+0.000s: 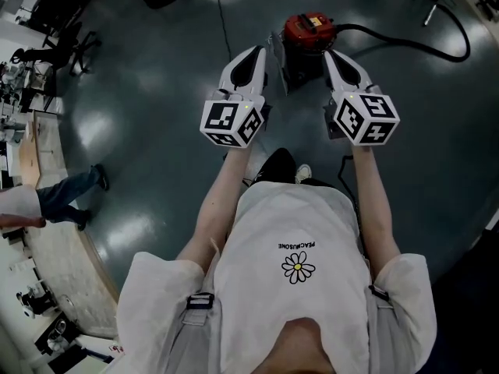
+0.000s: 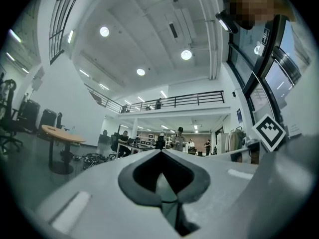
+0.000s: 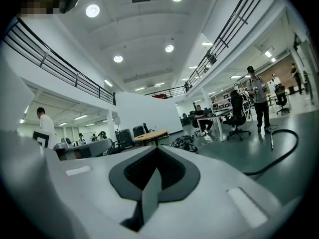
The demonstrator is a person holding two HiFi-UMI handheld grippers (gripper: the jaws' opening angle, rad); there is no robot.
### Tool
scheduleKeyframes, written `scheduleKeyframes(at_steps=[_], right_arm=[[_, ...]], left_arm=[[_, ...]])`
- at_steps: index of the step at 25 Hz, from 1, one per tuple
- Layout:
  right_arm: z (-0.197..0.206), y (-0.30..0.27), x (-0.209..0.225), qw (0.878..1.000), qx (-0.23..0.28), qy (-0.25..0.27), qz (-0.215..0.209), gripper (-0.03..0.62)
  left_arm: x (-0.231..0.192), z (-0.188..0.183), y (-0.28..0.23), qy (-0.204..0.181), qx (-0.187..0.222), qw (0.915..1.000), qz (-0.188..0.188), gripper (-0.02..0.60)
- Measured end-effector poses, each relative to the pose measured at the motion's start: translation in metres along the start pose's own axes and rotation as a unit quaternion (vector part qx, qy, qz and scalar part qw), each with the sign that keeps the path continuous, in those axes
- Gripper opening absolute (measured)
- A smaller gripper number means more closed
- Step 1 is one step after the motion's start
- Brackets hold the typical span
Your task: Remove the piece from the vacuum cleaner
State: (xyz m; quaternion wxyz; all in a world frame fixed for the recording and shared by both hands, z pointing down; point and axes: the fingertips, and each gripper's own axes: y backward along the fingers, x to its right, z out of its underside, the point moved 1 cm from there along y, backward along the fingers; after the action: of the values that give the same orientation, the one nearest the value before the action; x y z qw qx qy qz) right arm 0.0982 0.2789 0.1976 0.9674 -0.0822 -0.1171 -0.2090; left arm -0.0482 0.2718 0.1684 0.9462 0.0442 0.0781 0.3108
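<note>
I am holding my left gripper [image 1: 257, 54] and right gripper [image 1: 330, 57] side by side, both with jaws pressed together on nothing. The red vacuum cleaner [image 1: 309, 31] is sitting on the floor [image 1: 171, 92] just beyond and between their tips, its black hose [image 1: 421, 49] trailing off past the right one.

The floor [image 1: 156, 92] was finished dark, smooth and glossy, and the vacuum cleaner [image 1: 308, 31] was capped in shiny red plastic. The left gripper [image 1: 259, 52] and right gripper [image 1: 328, 54] were shelled in matt pale plastic; the T-shirt [image 1: 300, 224] was made of soft white cloth.
</note>
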Motion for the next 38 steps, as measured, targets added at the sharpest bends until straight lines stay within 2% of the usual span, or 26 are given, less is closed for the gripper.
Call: scheduleKeyframes(at_steps=[6, 13, 20, 23, 26, 30, 33, 38], right_arm=[[0.019, -0.017, 0.010, 1.000, -0.018, 0.008, 0.000, 0.020], [0.023, -0.087, 0.045, 0.999, -0.047, 0.019, 0.015, 0.021], [0.015, -0.193, 0.076, 0.996, -0.084, 0.033, 0.020, 0.021], [0.015, -0.231, 0.087, 0.994, -0.099, 0.027, 0.026, 0.021], [0.027, -0.259, 0.098, 0.991, -0.123, 0.023, 0.037, 0.021], [0.055, -0.282, 0.128, 0.986, -0.156, 0.009, 0.055, 0.021], [0.076, -0.300, 0.159, 0.981, -0.185, 0.005, 0.064, 0.020], [0.109, -0.354, 0.219, 0.972, -0.223, 0.029, 0.070, 0.020]], left_arm=[[-0.021, 0.017, -0.015, 0.018, -0.002, 0.9998, -0.014, 0.001], [-0.060, 0.042, -0.087, 0.042, -0.009, 0.9991, 0.003, 0.001], [-0.144, 0.061, -0.166, 0.078, -0.011, 0.9968, -0.009, 0.001], [-0.177, 0.063, -0.190, 0.080, -0.020, 0.9965, -0.013, 0.001], [-0.208, 0.077, -0.208, 0.093, -0.040, 0.9947, -0.020, 0.001], [-0.234, 0.118, -0.228, 0.108, -0.082, 0.9903, -0.031, 0.001], [-0.242, 0.151, -0.248, 0.122, -0.119, 0.9846, -0.039, 0.001], [-0.255, 0.212, -0.290, 0.119, -0.191, 0.9734, -0.044, 0.001]])
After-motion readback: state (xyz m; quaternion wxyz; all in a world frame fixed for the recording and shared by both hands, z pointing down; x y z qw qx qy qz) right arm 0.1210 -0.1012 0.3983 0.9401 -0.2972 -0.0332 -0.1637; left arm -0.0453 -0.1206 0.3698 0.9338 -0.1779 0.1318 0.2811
